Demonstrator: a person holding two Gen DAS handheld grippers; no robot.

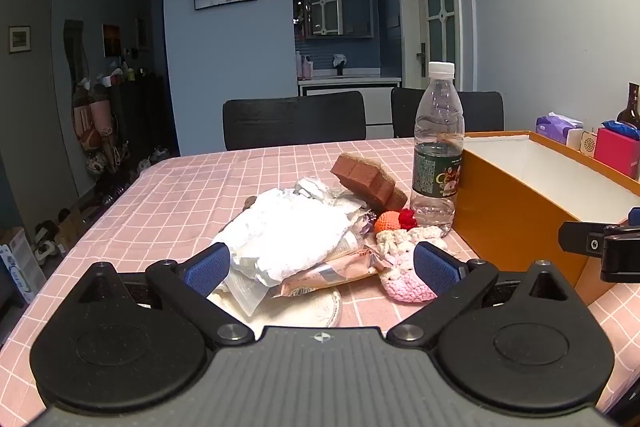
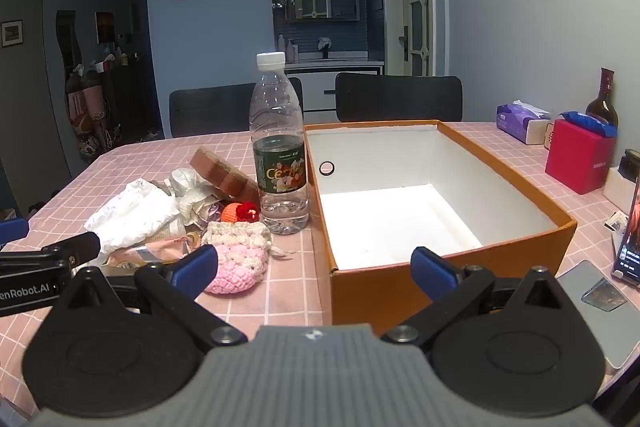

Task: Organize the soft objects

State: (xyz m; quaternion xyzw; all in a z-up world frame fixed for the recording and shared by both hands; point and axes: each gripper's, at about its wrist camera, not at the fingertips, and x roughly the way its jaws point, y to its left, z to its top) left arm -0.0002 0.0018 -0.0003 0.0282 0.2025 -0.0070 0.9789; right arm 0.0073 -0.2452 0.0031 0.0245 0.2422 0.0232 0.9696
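Note:
A pile of soft things lies on the pink checked tablecloth: a white crumpled cloth (image 1: pixel 288 231), a brown sponge (image 1: pixel 366 179), an orange and red crochet ball (image 1: pixel 394 219), a pink and cream crochet pouch (image 1: pixel 404 267) and a pink snack wrapper (image 1: pixel 332 273). My left gripper (image 1: pixel 322 267) is open, low before the pile, its fingers either side of the cloth and wrapper. An empty orange box (image 2: pixel 400 287) with a white inside stands to the right. My right gripper (image 2: pixel 314 267) is open over the box's near left corner. The pouch (image 2: pixel 240 259) lies by its left finger.
A clear water bottle (image 2: pixel 278 147) stands between the pile and the box. At the right are a red box (image 2: pixel 578 155), a tissue pack (image 2: pixel 520 121), a dark bottle (image 2: pixel 604 103) and a phone (image 2: pixel 630 247). Two black chairs (image 1: pixel 294 119) stand behind the table.

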